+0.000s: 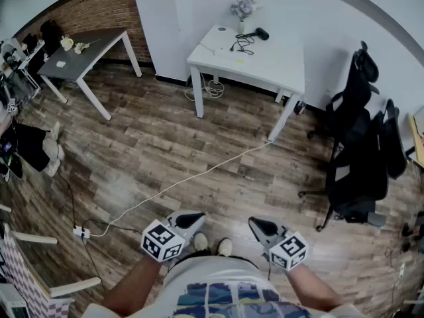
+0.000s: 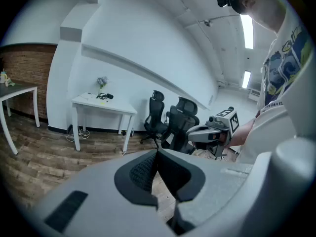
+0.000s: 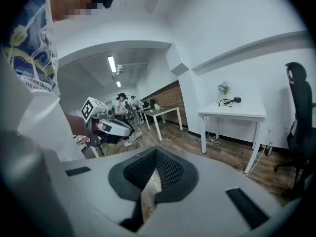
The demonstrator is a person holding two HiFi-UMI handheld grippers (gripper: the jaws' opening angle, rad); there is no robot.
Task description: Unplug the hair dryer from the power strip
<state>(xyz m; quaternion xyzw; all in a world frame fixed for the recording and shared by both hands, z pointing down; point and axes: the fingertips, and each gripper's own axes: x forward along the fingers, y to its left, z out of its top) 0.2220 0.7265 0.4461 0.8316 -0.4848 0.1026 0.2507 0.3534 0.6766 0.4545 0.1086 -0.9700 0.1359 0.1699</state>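
Note:
The black hair dryer (image 1: 262,34) lies at the back of a white table (image 1: 278,65) across the room, its dark cord (image 1: 244,43) coiled beside it near a small vase of flowers (image 1: 242,9). It also shows far off as the hair dryer (image 2: 106,96) and the hair dryer (image 3: 233,100) in the two gripper views. I cannot make out a power strip on that table. My left gripper (image 1: 194,217) and right gripper (image 1: 257,224) are held close to my body above my shoes, both shut and empty, far from the table.
A long white cable (image 1: 192,176) crosses the wooden floor from the table's leg to a small power strip (image 1: 81,232) at the left. Black office chairs (image 1: 361,151) stand at the right. A grey table (image 1: 79,55) is at the back left.

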